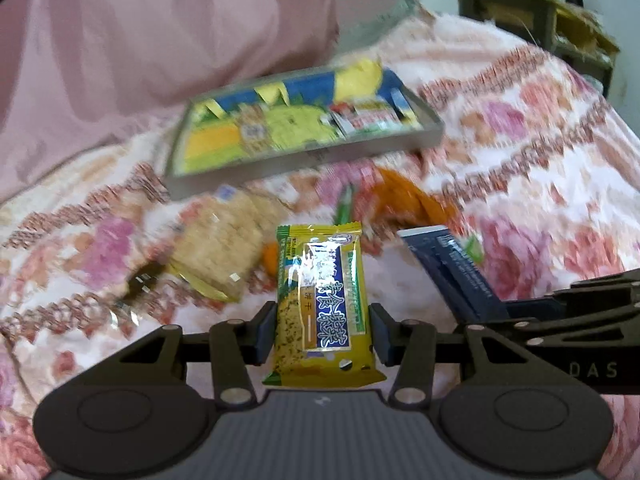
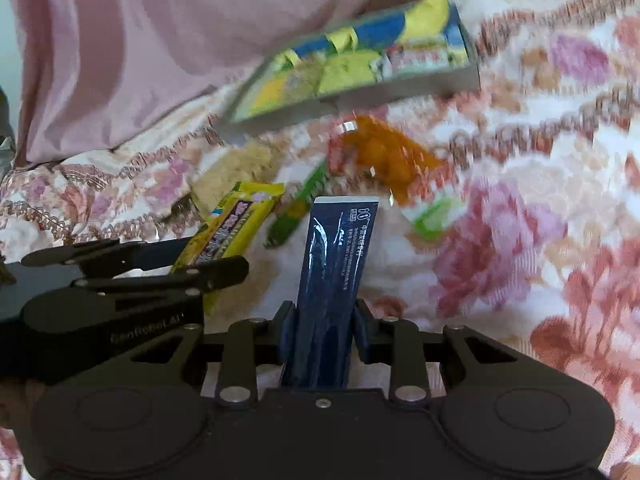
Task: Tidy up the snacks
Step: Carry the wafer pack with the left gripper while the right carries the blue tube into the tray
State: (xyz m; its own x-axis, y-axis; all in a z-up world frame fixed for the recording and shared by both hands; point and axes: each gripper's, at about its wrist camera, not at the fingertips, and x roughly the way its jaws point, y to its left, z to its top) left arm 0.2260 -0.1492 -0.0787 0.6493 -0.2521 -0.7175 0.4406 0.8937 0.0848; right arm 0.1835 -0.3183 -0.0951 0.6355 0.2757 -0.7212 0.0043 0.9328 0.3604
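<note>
My left gripper [image 1: 322, 334] is shut on a yellow biscuit packet [image 1: 320, 304] with a blue label and holds it above the bed. My right gripper [image 2: 324, 334] is shut on a dark blue snack packet [image 2: 336, 280], held upright. Each held packet also shows in the other view: the blue packet in the left wrist view [image 1: 448, 272] and the yellow packet in the right wrist view [image 2: 230, 232]. A grey tray [image 1: 434, 134] with several yellow and blue snack packs lies ahead on the bed; it also shows in the right wrist view [image 2: 460, 80].
Loose snacks lie between me and the tray: a beige cracker pack [image 1: 220, 248], an orange pack [image 2: 384, 152] and a green pack [image 2: 296, 208]. The floral blanket [image 1: 540, 160] covers the bed. A pink pillow [image 1: 160, 28] lies behind the tray. A wooden cabinet [image 1: 540, 20] stands at the far right.
</note>
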